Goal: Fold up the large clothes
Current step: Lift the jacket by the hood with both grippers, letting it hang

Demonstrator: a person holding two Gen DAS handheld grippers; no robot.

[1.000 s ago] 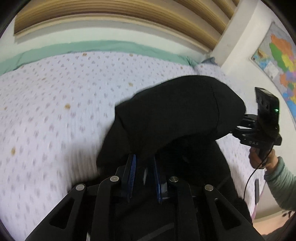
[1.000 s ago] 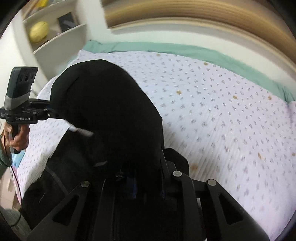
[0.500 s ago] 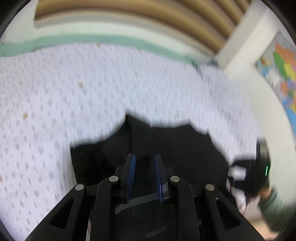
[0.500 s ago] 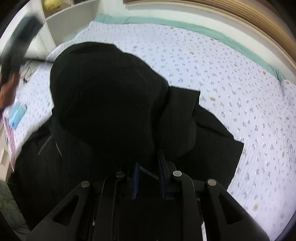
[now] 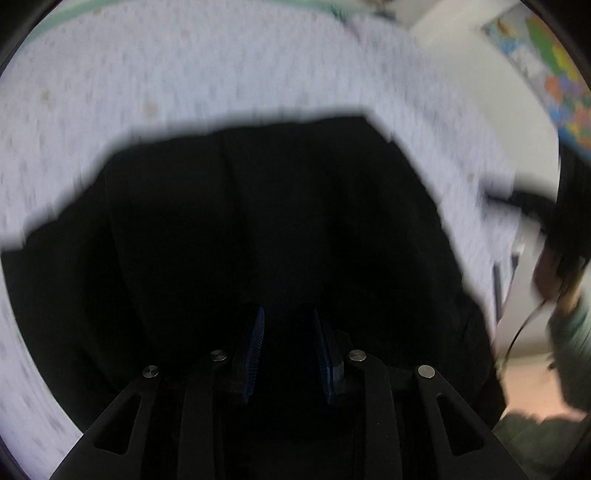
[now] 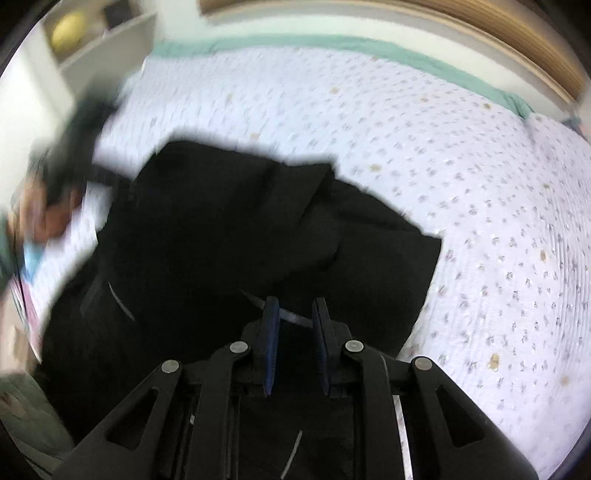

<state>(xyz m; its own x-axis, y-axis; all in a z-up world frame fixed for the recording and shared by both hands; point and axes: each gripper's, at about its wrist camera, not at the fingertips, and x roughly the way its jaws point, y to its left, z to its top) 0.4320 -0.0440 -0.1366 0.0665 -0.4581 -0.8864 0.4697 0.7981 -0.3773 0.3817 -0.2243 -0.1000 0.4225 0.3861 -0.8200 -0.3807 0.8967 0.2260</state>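
Note:
A large black garment (image 5: 280, 221) lies spread on the bed, folded over on itself; it also shows in the right wrist view (image 6: 229, 236). My left gripper (image 5: 288, 321) hovers just over the garment, its blue pads apart with nothing between them. My right gripper (image 6: 294, 310) is also open over the garment's near part, above a thin pale stripe on the cloth. The other gripper shows blurred at the right edge of the left wrist view (image 5: 546, 221) and at the left of the right wrist view (image 6: 70, 155).
The bed has a white sheet with small dots (image 6: 461, 166) and a green edge (image 6: 332, 40) by the wall. Shelves (image 6: 96, 33) stand at the back left. A coloured map (image 5: 546, 74) hangs on the wall at right.
Both grippers carried the lifted garment edge forward and down, laid it over the rest, and let go. The pads have opened and both grippers are pulling back; the views are motion blurred.

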